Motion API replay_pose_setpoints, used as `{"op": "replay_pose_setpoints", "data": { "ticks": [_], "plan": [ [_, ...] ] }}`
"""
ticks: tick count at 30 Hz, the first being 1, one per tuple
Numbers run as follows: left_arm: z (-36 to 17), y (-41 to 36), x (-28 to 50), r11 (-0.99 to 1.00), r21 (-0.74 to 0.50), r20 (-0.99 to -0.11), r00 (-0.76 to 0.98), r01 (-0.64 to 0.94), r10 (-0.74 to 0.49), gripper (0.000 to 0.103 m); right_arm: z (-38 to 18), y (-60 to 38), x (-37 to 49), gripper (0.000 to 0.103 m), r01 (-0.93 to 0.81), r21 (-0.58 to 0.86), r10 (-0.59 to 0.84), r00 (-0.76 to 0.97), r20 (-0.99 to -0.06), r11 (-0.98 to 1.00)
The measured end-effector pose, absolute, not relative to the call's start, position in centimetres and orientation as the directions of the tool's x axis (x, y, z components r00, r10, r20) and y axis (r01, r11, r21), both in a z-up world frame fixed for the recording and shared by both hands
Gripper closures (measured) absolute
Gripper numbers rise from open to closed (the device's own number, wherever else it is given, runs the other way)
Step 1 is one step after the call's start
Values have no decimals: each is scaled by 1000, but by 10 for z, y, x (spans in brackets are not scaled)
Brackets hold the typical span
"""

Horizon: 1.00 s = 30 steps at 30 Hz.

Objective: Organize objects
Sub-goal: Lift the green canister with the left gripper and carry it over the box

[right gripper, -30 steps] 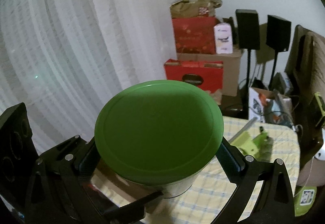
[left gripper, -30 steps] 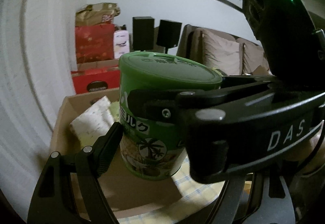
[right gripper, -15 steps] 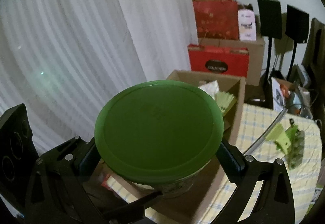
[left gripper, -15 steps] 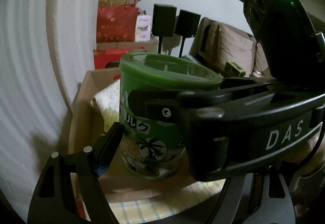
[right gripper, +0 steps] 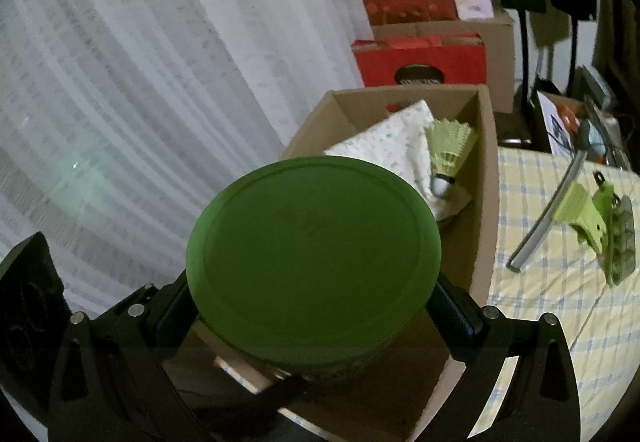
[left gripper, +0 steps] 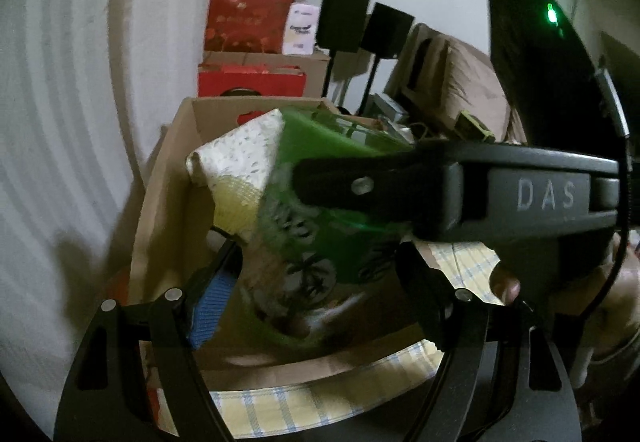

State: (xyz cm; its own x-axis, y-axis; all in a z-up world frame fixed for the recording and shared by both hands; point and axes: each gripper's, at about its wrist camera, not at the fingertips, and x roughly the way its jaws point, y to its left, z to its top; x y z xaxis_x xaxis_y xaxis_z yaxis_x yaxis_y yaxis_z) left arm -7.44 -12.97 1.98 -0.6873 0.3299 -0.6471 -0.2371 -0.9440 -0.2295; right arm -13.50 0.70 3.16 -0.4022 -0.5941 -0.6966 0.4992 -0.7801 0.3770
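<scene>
Right gripper (right gripper: 316,306) up close, pinching the green can (right gripper: 312,254) just under its lid, one pad at nine o'clock of the lid, the other at three o'clock. Looks a firm squeeze on both flanks. Left gripper (left gripper: 316,282) wrapped around the same can (left gripper: 320,242) lower down, blue pad at about eight o'clock of the body; motion blur there, so no telling whether the left fingers are pressing or have let go.

Handling, as a guess: stiff round wall, printed label, smooth and likely slick, probably light to middling in weight. Lid (right gripper: 314,238) likely a push-on plastic one, so better gripped on the wall below the rim, as now, not on the lid itself. Tilted in the left view, so risk of slipping round between the pads.

Can held in the air over the near end of the cardboard box (right gripper: 486,177). Further in at one o'clock, a white speckled packet (right gripper: 388,137) and a yellow shuttlecock (right gripper: 450,149). Beyond, at three o'clock, the checked tablecloth (right gripper: 552,306).
</scene>
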Motion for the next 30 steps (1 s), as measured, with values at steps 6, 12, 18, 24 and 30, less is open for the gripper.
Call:
{"op": "replay_pose_setpoints", "data": {
  "ticks": [6,12,18,24,30],
  "plan": [
    [15,-147,-75,-954,-247,-670,-681,-170,296,28,23,16,-145,1,449,409,-588,-398,-704,-794],
    [-5,-159,-81,-953,-290,-727,-627,-90,281,28,17,21,-150,1,423,398,-563,-405,-720,-814],
    [-18,-171,-85,-919,-392,-736,-586,-38,338,26,14,29,-155,1,396,404,-553,-414,-723,-825],
    [-18,-165,-87,-885,-458,-711,-566,-78,417,24,15,43,-163,1,330,503,-602,-404,-689,-798],
    [-22,-154,-94,-896,-438,-733,-548,-73,403,24,10,41,-164,0,306,513,-596,-373,-711,-802]
  ]
}}
